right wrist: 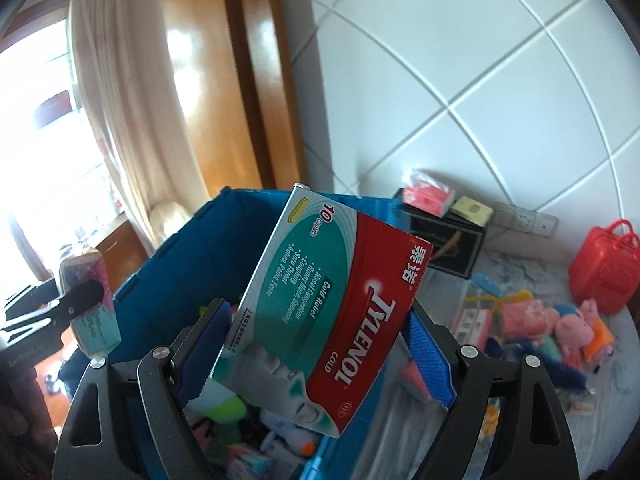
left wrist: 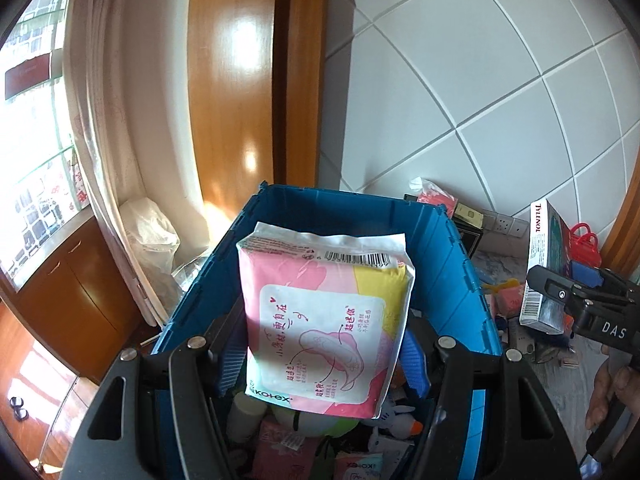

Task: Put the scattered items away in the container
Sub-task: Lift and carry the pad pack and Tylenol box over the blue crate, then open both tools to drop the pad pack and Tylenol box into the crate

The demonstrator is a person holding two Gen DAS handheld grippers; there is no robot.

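Pad pack (left wrist: 326,326) between left fingers (left wrist: 416,364) above crate (left wrist: 452,248)

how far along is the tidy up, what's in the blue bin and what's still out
Done: the blue bin already holds soft toys and small packs. In hand: the left tongs hold a pink Kotex pack over the bin, and the right tongs hold a Tylenol box at its edge. Left: pink plush toys, a red case and other bits on the surface.
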